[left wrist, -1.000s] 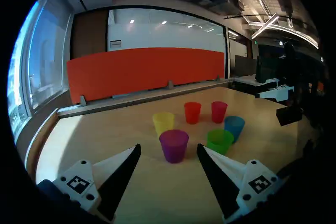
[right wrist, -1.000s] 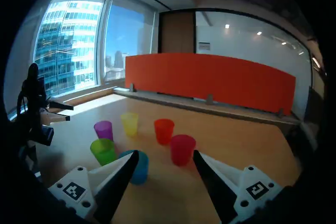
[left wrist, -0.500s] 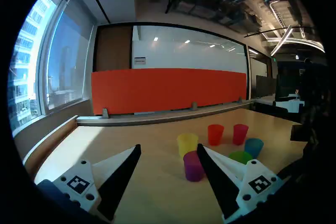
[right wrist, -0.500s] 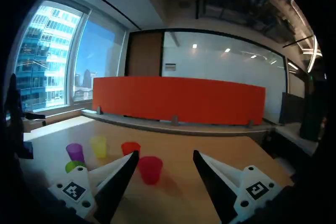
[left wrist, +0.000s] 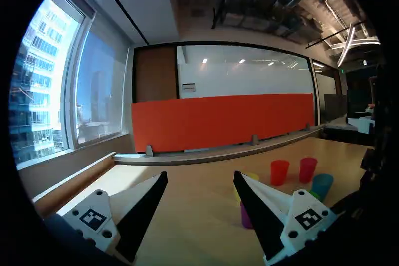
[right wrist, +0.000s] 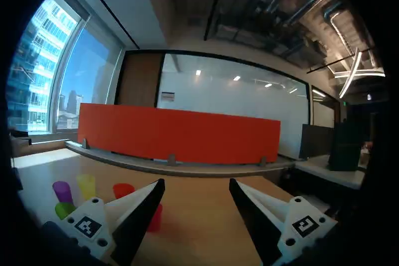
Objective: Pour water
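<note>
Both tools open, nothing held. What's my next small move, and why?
Probably swing the left tool down and right toward the purple cup: it is open and empty, and the cup sits low, right of the gap rather than in it.

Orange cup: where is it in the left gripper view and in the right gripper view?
Left gripper view: orange cup right of centre, just left of the pink cup.
Right gripper view: orange cup lower left, just right of the yellow cup.
Shared landmark: the orange divider panel.
</note>
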`<move>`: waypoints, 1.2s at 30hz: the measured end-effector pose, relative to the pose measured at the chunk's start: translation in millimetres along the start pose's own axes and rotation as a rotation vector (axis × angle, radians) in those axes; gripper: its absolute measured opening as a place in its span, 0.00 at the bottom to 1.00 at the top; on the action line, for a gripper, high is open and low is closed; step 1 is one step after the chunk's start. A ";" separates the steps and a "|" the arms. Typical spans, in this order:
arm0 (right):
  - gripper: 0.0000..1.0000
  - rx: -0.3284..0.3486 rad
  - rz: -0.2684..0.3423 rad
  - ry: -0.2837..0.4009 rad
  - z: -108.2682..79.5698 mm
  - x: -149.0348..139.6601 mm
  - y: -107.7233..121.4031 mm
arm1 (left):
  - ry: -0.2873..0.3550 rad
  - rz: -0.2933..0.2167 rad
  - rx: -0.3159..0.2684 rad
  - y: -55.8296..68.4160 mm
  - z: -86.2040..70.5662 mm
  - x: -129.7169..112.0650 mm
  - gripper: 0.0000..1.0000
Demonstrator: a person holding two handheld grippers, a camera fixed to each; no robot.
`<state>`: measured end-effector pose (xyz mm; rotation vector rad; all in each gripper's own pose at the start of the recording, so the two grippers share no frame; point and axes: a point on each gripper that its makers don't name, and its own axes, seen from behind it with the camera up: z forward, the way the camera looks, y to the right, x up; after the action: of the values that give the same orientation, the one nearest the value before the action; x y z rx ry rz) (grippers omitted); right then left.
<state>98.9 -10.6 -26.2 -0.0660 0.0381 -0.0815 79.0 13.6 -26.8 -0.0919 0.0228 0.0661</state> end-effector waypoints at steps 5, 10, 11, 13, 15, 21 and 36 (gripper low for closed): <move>1.00 -0.014 0.046 0.007 -3.4 1.9 5.0 | 0.033 0.010 0.049 -8.0 -3.5 8.4 0.99; 1.00 -0.011 0.069 0.014 -3.9 7.1 6.2 | 0.048 0.033 0.087 -17.5 -7.6 9.0 0.99; 1.00 -0.010 0.069 0.016 -4.1 8.7 5.8 | 0.048 0.039 0.097 -20.0 -8.2 8.2 0.99; 1.00 -0.006 0.059 0.024 -5.0 13.1 3.1 | 0.049 0.047 0.112 -23.2 -7.8 3.9 0.99; 1.00 -0.004 0.050 0.030 -5.8 16.6 0.8 | 0.049 0.048 0.122 -25.2 -7.1 -1.0 0.99; 1.00 -0.012 0.049 0.028 -6.1 20.1 -5.0 | 0.045 0.017 0.135 -25.7 -2.4 -18.5 0.99; 1.00 0.000 0.041 0.012 -5.4 24.1 -18.2 | 0.018 -0.037 0.146 -25.8 12.1 -53.1 0.99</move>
<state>121.3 -31.1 -31.3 -0.0650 0.0515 -0.0414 28.0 -14.3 -11.0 0.0535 0.0437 0.0265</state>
